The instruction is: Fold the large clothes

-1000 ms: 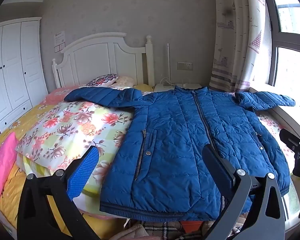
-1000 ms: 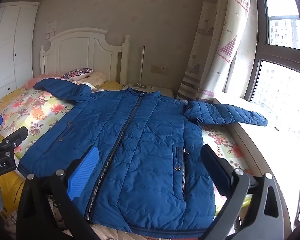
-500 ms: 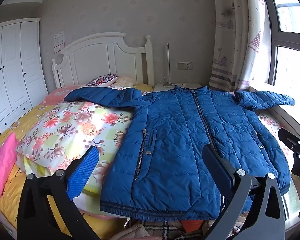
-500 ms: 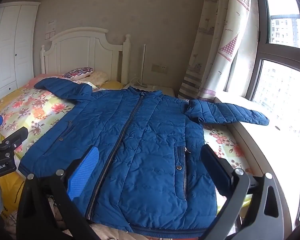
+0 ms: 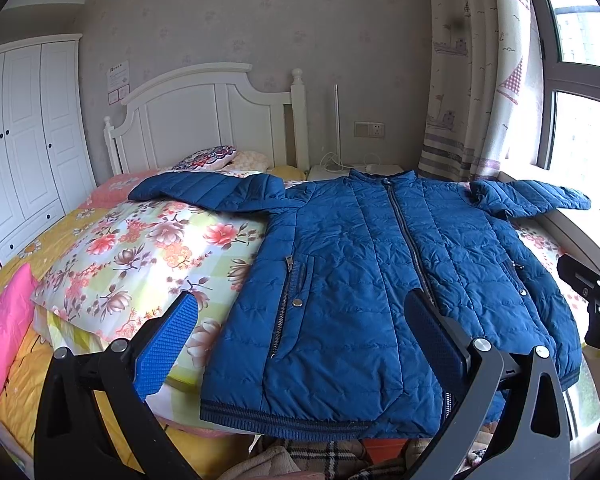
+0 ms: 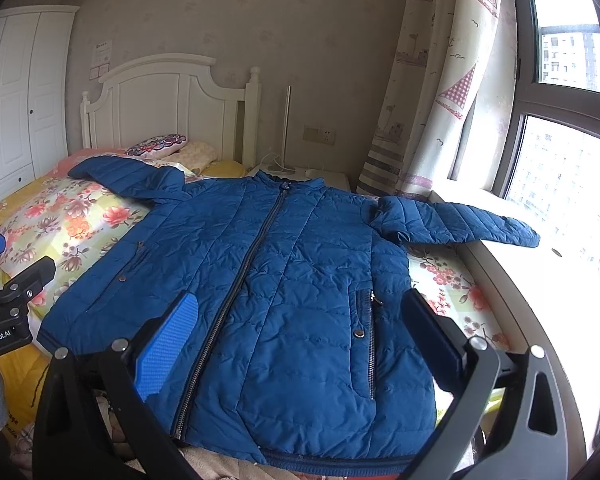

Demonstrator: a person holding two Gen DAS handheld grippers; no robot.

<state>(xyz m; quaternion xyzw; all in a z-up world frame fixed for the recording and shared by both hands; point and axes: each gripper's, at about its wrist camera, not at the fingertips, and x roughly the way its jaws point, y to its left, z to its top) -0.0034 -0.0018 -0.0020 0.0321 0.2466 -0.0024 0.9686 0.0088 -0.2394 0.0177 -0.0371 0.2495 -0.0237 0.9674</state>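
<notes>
The left gripper [image 5: 300, 332] hangs with its jaws spread wide and nothing between them, just short of the hem of the blue jacket [image 5: 380, 280], and the right gripper [image 6: 300, 332] is likewise wide open and empty, poised over the same hem from the other side. The jacket lies front up and zipped on the bed [image 5: 112, 248], its long axis running straight away from both grippers: hem nearest, collar farthest, toward the white headboard [image 5: 204, 120]. The zip [image 6: 256, 256] marks that axis. Both sleeves stretch out sideways, well apart from the grippers. The left sleeve [image 5: 208, 192] lies across the flowered quilt on the left gripper's side, so that arm is the nearer one for it; the right sleeve [image 6: 460, 224] reaches out onto the window ledge, on the right gripper's side. A first fold probably means bringing each sleeve in over the body, each gripper reaching forward and outward. The left wrist view shows the whole of the left sleeve, the quilt beside it and a pink pillow [image 5: 4, 320] at the bed's edge, while the right sleeve is squeezed toward its rim. The right wrist view shows the right sleeve's cuff out on the ledge and the pocket zip [image 6: 370, 344] plainly.
</notes>
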